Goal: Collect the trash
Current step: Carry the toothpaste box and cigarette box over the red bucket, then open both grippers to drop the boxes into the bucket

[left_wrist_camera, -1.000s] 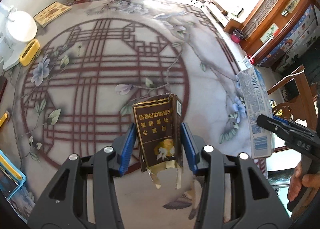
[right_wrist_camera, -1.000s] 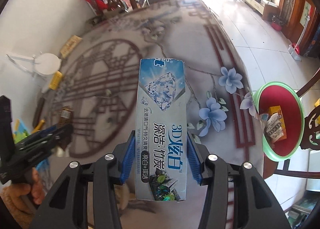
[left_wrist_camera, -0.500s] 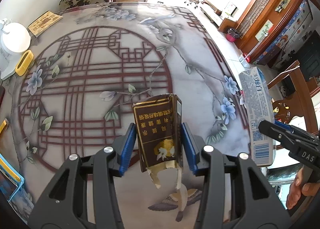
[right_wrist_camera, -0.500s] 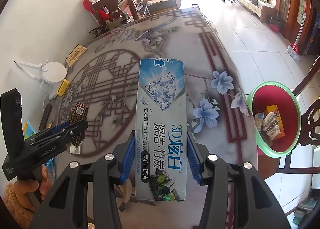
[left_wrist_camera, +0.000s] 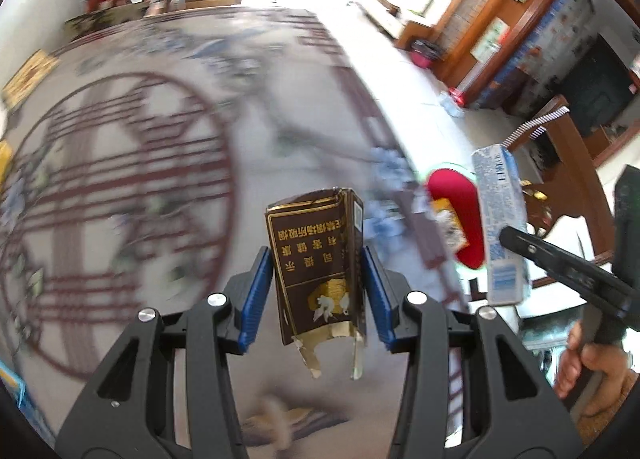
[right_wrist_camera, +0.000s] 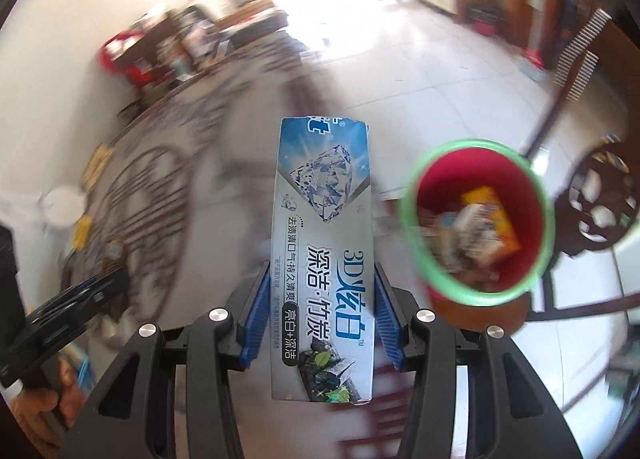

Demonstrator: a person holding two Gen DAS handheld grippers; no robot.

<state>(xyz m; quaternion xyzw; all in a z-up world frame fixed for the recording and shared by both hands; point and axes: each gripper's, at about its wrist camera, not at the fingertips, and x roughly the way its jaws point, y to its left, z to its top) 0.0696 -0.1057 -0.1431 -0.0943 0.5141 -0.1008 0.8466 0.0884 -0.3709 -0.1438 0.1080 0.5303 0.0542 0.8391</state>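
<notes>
bin (right_wrist_camera: 478, 295) came closer beside the table (left_wrist_camera: 132, 163); left gripper (left_wrist_camera: 318, 279) pinched the torn cigarette pack (left_wrist_camera: 316, 259), right gripper (right_wrist_camera: 318, 311) the toothpaste box (right_wrist_camera: 324, 259); drop seemed next.

Glossy cardboard toothpaste box (right_wrist_camera: 324, 259); torn foil-lined cigarette pack (left_wrist_camera: 318, 267); plastic bin (right_wrist_camera: 480, 219).

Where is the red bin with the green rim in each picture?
Left wrist view: the red bin is right of centre, beyond the table edge, partly hidden behind the blue and white box.
Right wrist view: the bin is on the right, seen from above, with trash inside.
Shared landmark: the blue and white box, held in the right claw in both views.
</notes>
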